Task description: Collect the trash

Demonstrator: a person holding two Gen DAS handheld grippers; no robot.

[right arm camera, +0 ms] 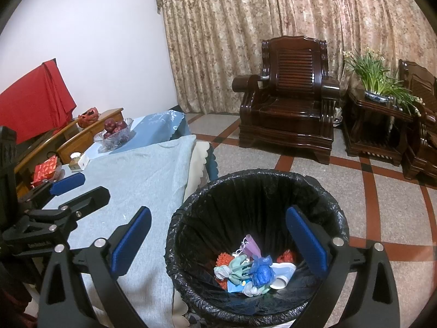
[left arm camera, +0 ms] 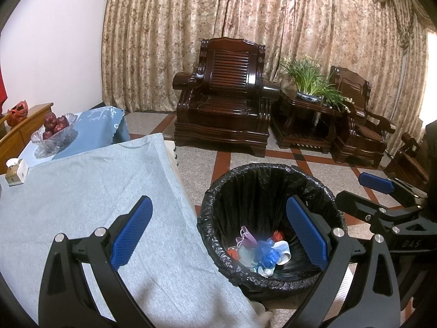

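Left wrist view reads only "DAS" in pale letters on the dark body of the right gripper (left arm camera: 338,191), the rest of that word cut off at the frame edge; the right wrist view shows a small pale label on the left gripper's (right arm camera: 80,187) body, too blurred to read. Both grippers stand with jaws spread wide and nothing between the blue pads. The trash bin (left arm camera: 322,191), lined with a black bag, sits on the tiled floor just beside the cloth-covered table (left arm camera: 82,191). At the bin's bottom lies the trash (right arm camera: 254,268): crumpled blue plastic, a pale purple scrap, white and greenish paper and red-orange bits, tangled so that single pieces are hard to tell apart. From the left wrist view the right finger hides part of the bin's inner wall. Beyond the bin a dark wooden armchair (left arm camera: 226,95) stands before patterned curtains (left arm camera: 245,13). On the far end of the table a glass bowl of red fruit (left arm camera: 54,131) rests; a small box (left arm camera: 15,170) near the table's edge carries no legible print.
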